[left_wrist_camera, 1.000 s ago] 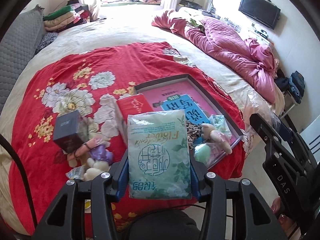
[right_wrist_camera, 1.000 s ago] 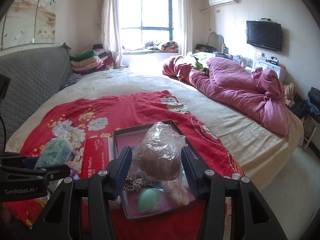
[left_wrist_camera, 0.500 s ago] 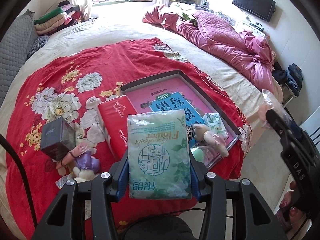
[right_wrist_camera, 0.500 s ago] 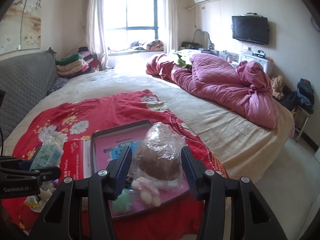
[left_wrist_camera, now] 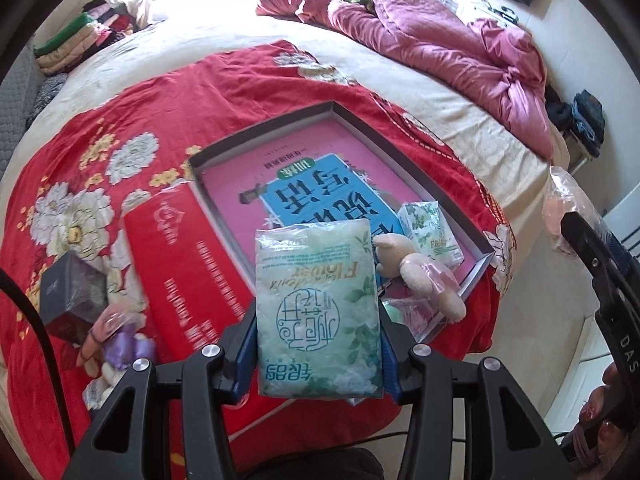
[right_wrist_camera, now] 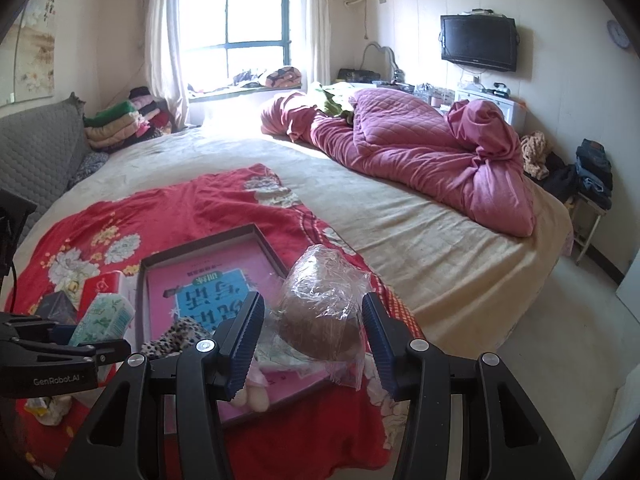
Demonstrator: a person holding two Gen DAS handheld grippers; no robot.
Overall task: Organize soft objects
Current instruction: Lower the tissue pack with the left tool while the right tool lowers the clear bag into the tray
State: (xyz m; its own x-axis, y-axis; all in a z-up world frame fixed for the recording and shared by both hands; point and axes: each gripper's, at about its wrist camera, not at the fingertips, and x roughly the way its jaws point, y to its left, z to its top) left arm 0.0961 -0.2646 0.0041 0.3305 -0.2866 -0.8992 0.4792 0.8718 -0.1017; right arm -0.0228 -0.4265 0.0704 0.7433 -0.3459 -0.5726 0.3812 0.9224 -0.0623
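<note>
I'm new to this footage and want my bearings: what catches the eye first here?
The pale green printed tissue pack, clamped between the left gripper's fingers, fills the foreground above the red flowered blanket. Behind it lies the shallow dark-rimmed tray holding a pink-and-blue book. The right gripper holds a brown lump wrapped in clear plastic.

Sunlit window (right_wrist_camera: 236,32) with pale curtains, wall-mounted television (right_wrist_camera: 478,42), wide bed (right_wrist_camera: 400,220), grey headboard (right_wrist_camera: 36,156)

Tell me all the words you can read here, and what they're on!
"GenRobot.AI": side of the left gripper.
"DAS": side of the right gripper.
"Flower": green tissue pack, upside down.
The pack's other print, the red tissue box and the book in the tray: not readable.
</note>
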